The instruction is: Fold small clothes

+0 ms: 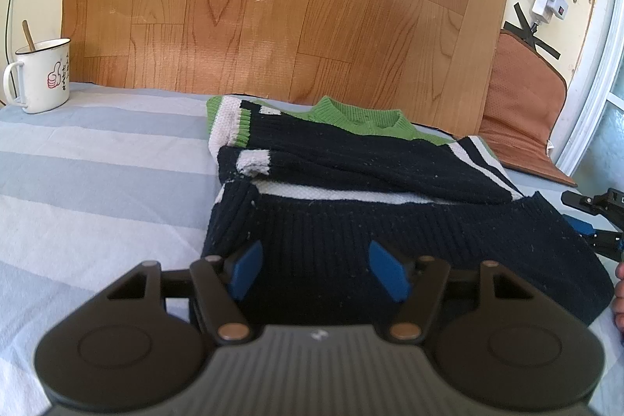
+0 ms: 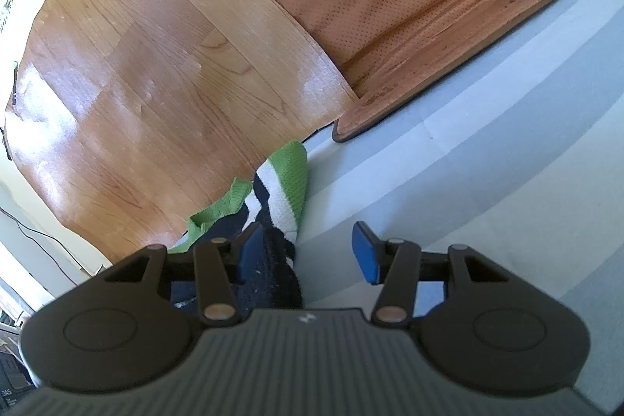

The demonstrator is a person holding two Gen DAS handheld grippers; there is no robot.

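Left wrist view, garment: a small knitted sweater [image 1: 351,190], navy with white stripes and green collar, lies on the striped bed sheet [image 1: 97,162] with both sleeves already laid across the chest.
Left wrist view, tongs: the left gripper [image 1: 316,269] hangs over the sweater's near hem, jaws apart, blue pads [image 1: 245,269] clear of the knit, gripping nothing.
Left wrist view, step in hand: by my reading, taking the hem to fold it up toward the collar. To do it well, bring the pads down on the ribbed edge alone, pinch both layers, and lift level with the other hand so the crossed sleeves stay put.
Left wrist view, only here: the whole garment, an enamel mug [image 1: 41,80] well off to the left, and the right gripper [image 1: 592,217] just beside the sweater's right edge.
Right wrist view, tongs: the right gripper [image 2: 308,252] has its jaws half apart and empty; its left pad sits over the sweater's [image 2: 273,252] dark edge, while the right one is over bare sheet [image 2: 487,182].
Right wrist view, only here: the sweater's right side edge close up, and the brown cushion [image 2: 409,10] leaning beyond it.
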